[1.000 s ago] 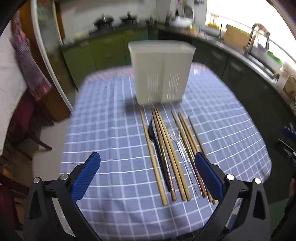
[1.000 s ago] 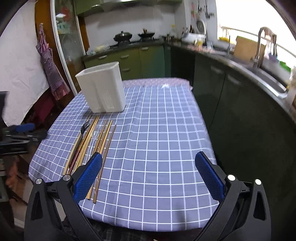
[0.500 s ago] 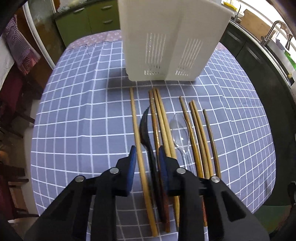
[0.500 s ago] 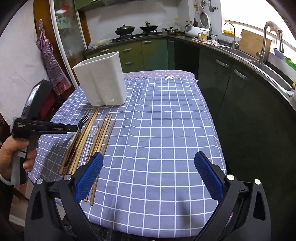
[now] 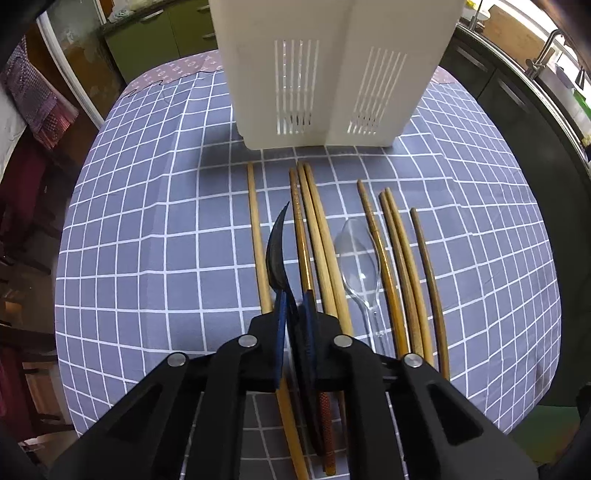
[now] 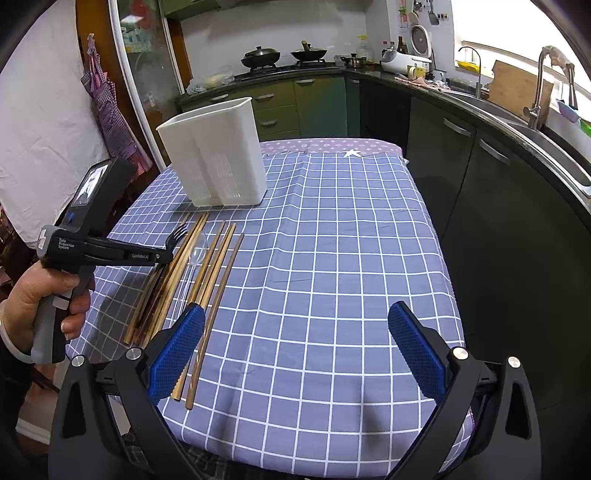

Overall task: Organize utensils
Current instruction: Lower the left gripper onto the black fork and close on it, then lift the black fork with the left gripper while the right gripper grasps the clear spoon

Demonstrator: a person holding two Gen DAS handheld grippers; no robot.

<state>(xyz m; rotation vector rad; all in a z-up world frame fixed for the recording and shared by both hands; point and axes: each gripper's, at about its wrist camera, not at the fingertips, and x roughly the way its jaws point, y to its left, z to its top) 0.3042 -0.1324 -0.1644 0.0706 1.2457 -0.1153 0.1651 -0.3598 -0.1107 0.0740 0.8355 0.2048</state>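
Green cabinets (image 6: 280,107), stove pots (image 6: 260,56) (two), bright window (image 6: 491,29).

1. The left tool (image 5: 293,314) points steeply down, its blue pads (image 5: 281,332) pinched together on the handle of a black fork (image 5: 277,254).
2. A hand (image 6: 35,295) grips the left tool's handle, fingers wrapped around it.
3. The right tool (image 6: 295,347) tilts downward, jaws spread wide with nothing between them.
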